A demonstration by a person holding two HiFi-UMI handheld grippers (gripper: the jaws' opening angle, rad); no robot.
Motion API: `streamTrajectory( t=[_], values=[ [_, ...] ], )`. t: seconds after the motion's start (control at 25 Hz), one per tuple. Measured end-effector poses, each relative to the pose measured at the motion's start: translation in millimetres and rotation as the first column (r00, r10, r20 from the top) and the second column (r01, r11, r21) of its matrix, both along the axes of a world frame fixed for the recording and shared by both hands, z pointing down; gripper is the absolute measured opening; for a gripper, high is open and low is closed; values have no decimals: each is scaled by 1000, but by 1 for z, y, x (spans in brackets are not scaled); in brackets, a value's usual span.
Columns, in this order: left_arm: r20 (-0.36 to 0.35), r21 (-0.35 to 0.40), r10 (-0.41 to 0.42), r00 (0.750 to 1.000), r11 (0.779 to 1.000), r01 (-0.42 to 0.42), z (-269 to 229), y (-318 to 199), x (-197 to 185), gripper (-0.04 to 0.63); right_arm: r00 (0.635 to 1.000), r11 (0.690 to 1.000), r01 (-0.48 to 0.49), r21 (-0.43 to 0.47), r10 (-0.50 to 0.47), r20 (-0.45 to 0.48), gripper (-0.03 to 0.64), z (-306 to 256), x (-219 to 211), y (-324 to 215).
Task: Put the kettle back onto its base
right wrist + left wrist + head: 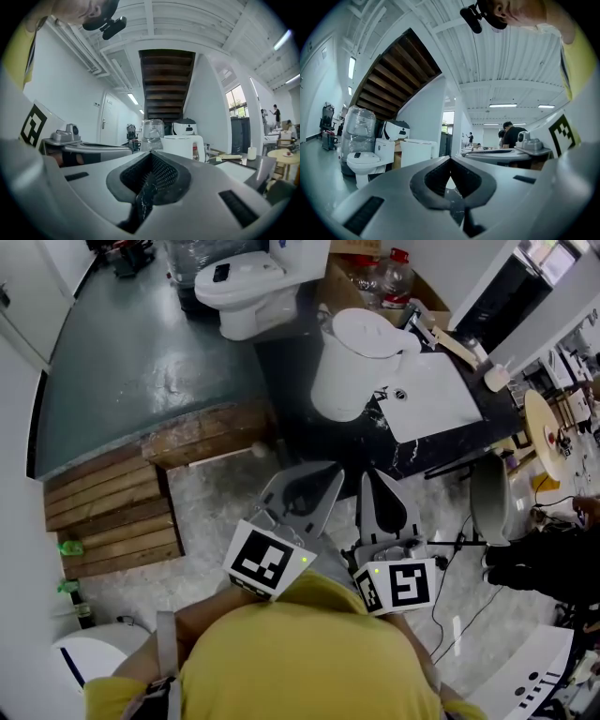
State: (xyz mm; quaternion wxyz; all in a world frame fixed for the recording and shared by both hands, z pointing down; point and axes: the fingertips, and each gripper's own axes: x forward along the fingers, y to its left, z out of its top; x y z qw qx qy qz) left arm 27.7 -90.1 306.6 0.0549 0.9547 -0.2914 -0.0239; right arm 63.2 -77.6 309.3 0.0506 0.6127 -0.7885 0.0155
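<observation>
Kettle point(356, 362) standing upright at the near left corner of the dark marble bench point(441, 442). It is white, its lid is down, and a white sheet point(433, 399) lies just to its right. From above its body hides whatever is under it, and the right claw's view shows it only far off point(185, 146), so no separate base can be made out. I cannot tell whether the kettle sits on the base or on the bare bench.

Both claws hang near the person's body, well short of the bench, pointing level towards it. The left claw point(328, 479) has its jaws together with nothing between them, and the same shows in its own view point(450, 161). The right claw point(372, 482) is likewise fully closed and empty point(151, 157).

By my reading this fits two stages. Either the kettle is off its base and waiting to be picked up, or it is already seated and the claws are drawn back from it. If a lift is due, it would call for a claw to open and close on the handle, and for the base to be found before the kettle is lowered squarely onto it.
</observation>
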Motion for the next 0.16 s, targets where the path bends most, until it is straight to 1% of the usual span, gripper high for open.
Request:
streamTrajectory(
  t=[0.16],
  values=[
    [2, -8, 3, 1000, 1000, -3, 2, 0, -2, 9, 1000, 1000, 9, -2, -9, -8, 15, 1, -4, -1]
  ],
)
